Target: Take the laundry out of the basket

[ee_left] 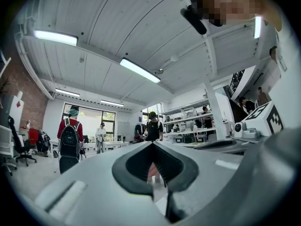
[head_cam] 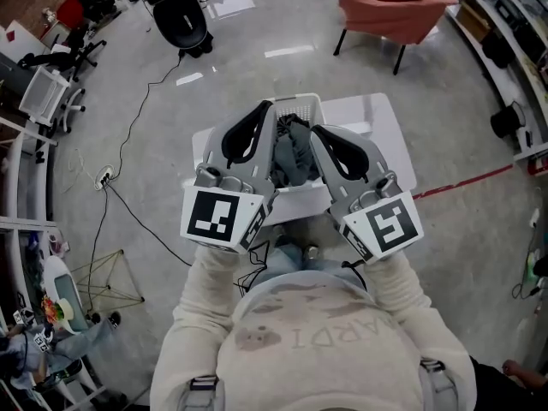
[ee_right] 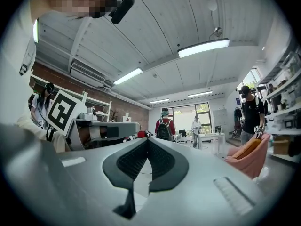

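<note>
Head view: laundry (head_cam: 291,157) lies heaped in the basket (head_cam: 301,101) on the table (head_cam: 377,114), with open floor (head_cam: 257,32) past its twelve o'clock edge.

Left gripper view: the left gripper (ee_left: 151,144) has its jaws together and holds nothing.

Right gripper view: the right gripper (ee_right: 147,140) is likewise closed and empty. A pink chair (ee_right: 251,157) sits at four o'clock.

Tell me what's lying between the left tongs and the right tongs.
Dark grey laundry heaped in the white basket; the head view shows it in the gap between the left tongs and right tongs.
</note>
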{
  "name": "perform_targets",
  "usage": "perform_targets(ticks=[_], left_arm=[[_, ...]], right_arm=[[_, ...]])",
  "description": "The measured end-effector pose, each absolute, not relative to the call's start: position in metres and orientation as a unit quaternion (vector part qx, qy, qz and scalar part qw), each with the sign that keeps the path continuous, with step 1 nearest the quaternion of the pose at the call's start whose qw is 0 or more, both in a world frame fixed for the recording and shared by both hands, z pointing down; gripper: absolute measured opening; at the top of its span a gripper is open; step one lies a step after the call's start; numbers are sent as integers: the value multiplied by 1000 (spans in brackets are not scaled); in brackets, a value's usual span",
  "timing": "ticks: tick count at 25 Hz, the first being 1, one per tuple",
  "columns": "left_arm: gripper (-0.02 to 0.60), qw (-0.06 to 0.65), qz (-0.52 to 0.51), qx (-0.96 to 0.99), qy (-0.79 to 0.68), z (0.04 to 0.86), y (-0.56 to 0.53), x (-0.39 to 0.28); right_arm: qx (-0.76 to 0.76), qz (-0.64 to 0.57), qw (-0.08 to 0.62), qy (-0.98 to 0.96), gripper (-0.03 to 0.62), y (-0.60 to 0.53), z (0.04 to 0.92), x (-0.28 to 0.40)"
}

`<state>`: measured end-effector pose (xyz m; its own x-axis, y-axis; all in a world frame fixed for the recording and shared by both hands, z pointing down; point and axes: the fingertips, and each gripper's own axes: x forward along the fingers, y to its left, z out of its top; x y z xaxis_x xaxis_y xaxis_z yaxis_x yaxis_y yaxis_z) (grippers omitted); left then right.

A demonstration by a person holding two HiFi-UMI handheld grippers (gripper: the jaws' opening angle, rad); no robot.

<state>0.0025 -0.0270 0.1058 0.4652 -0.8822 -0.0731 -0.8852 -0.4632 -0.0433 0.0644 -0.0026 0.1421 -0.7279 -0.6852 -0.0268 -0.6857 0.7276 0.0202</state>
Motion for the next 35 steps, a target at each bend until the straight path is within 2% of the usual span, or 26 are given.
perform_targets(ticks=[21, 28, 35], left_arm=[[0, 40, 13, -875, 482, 133, -148, -80], [0, 46, 26, -879, 475, 148, -183, -84], [0, 27, 20, -886, 462, 198, -214, -72]], right_arm=[[-393, 7, -36, 919, 28, -106, 170, -34], [-389, -26, -84, 917, 28, -139, 219, -45], [-393, -78, -136, 906, 28, -173, 312, -40]])
